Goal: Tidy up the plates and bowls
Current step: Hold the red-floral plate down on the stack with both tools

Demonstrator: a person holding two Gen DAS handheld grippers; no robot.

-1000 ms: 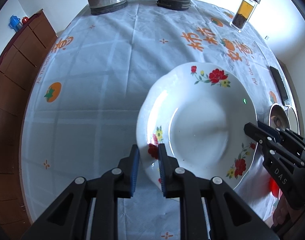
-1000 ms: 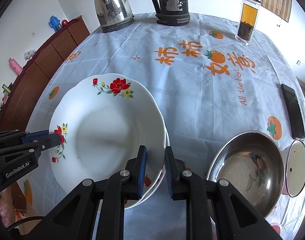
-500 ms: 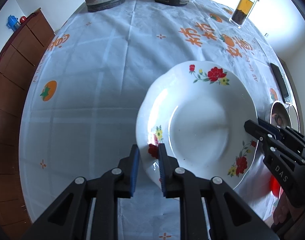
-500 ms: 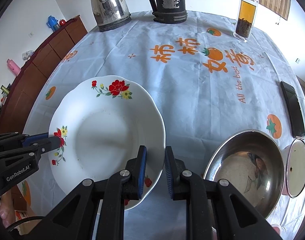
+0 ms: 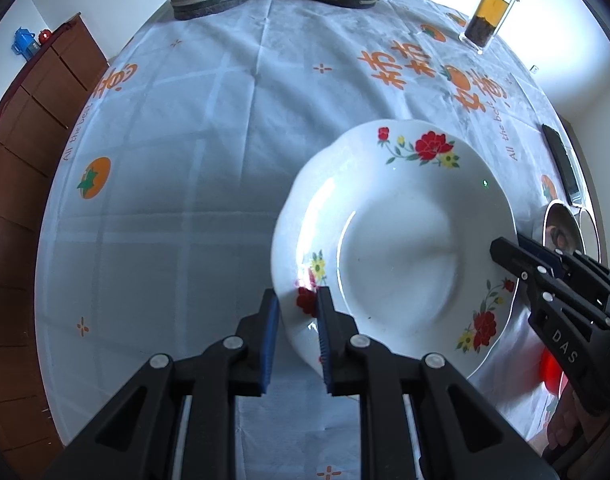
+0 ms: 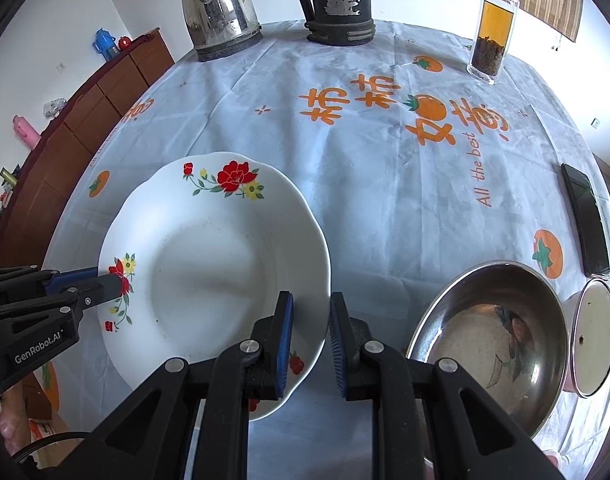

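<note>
1. White floral plate (image 6: pixel 209 276) is held off the tablecloth (image 6: pixel 369 184) by both grippers, on opposite rims. It sits at the near-left part of the table in the right wrist view.
2. Left gripper (image 5: pixel 296 312) is clamped on the plate's left rim, one finger either side of the edge. Right gripper (image 6: pixel 310 320) straddles the plate's right rim, fingers slightly apart; cannot tell whether both pads touch.
3. Open cloth runs wide to the left of the plate and behind it, up to the kettle (image 6: pixel 219 12), black thermos (image 6: pixel 337 0) and tea jar (image 6: pixel 493 28) along the far edge.
4. Right side is tight: steel bowl (image 6: pixel 493 336) sits just beside the plate, a white lid (image 6: pixel 595 338) next to it, and a phone (image 6: pixel 585 220) near the table's right edge.
5. Kettle and thermos tops are cut off in the left wrist view. The bowl is mostly hidden there behind the right gripper. The plate's underside is not visible.
6. Versus 1.0 s ago: a second plate edge showed under this one, and now none shows. Both grips look unchanged.
</note>
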